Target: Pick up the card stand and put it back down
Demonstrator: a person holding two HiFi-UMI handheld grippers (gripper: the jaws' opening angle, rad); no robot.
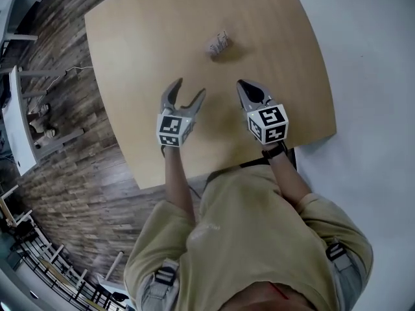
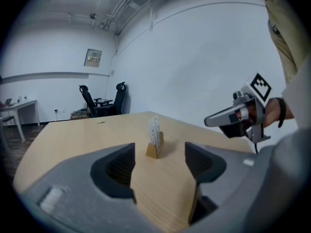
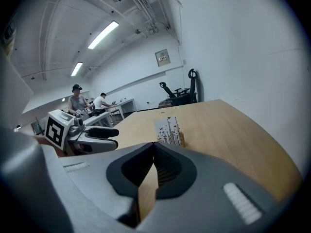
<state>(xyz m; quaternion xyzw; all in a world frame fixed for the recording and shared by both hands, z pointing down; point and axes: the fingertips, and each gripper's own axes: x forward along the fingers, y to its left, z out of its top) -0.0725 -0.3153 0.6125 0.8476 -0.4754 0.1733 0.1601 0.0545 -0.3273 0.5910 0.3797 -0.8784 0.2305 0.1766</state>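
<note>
Card stand sits upright on counter, untouched. Left gripper jaws wide, empty; right gripper jaws together, empty. Both short of it.

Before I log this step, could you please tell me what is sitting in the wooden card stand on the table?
A white card with thin dark printed stems stands upright in the wooden card stand. Its bottom edge is hidden inside the stand.
</note>
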